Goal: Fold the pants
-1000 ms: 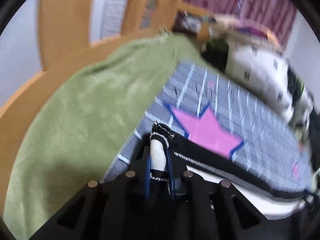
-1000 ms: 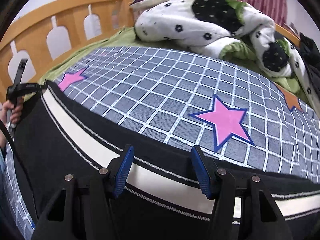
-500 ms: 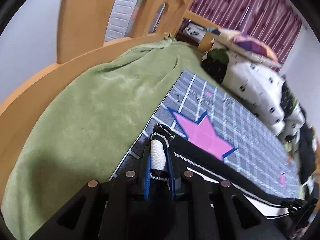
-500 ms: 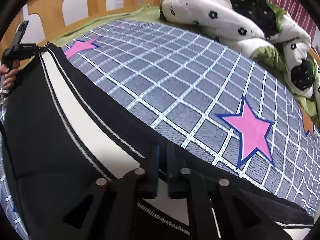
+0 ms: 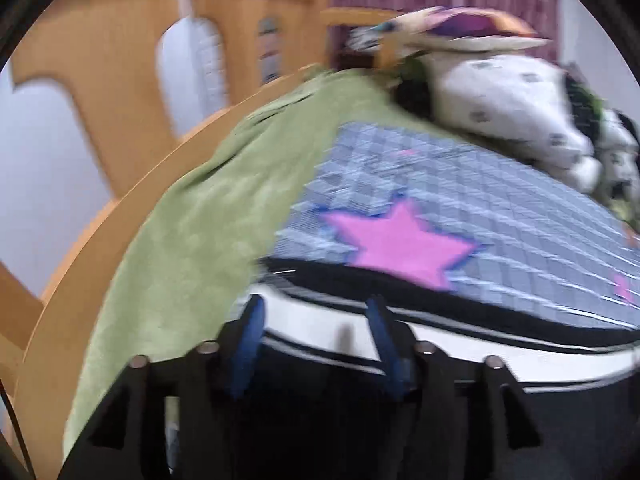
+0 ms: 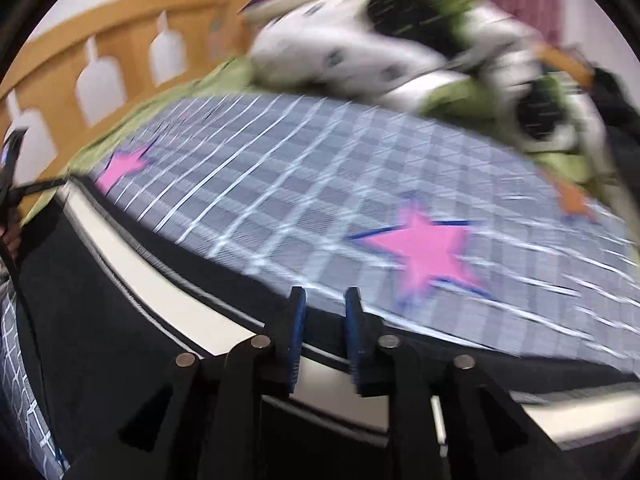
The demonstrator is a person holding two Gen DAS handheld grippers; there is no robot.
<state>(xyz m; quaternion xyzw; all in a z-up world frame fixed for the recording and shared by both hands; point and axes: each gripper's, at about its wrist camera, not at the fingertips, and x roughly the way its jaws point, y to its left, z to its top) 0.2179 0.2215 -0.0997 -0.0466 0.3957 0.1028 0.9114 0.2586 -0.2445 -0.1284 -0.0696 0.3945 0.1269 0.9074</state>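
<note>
The black pants with a white side stripe lie flat on the grey checked bedspread; they also show in the left wrist view. My left gripper is open, its blue pads wide apart over the stripe at the pants' end. My right gripper is open with a narrow gap between its pads, over the far edge of the pants. The left gripper also shows at the far left of the right wrist view. Both views are blurred.
A green blanket covers the bed's left side along the wooden bed rail. A rumpled white duvet with black flowers and a pillow lie at the far end. Pink stars mark the bedspread.
My left gripper has let go of the pants' end and opened wide. My right gripper, shut on the pants' edge half a second ago, has parted slightly. Both cameras are moving.
</note>
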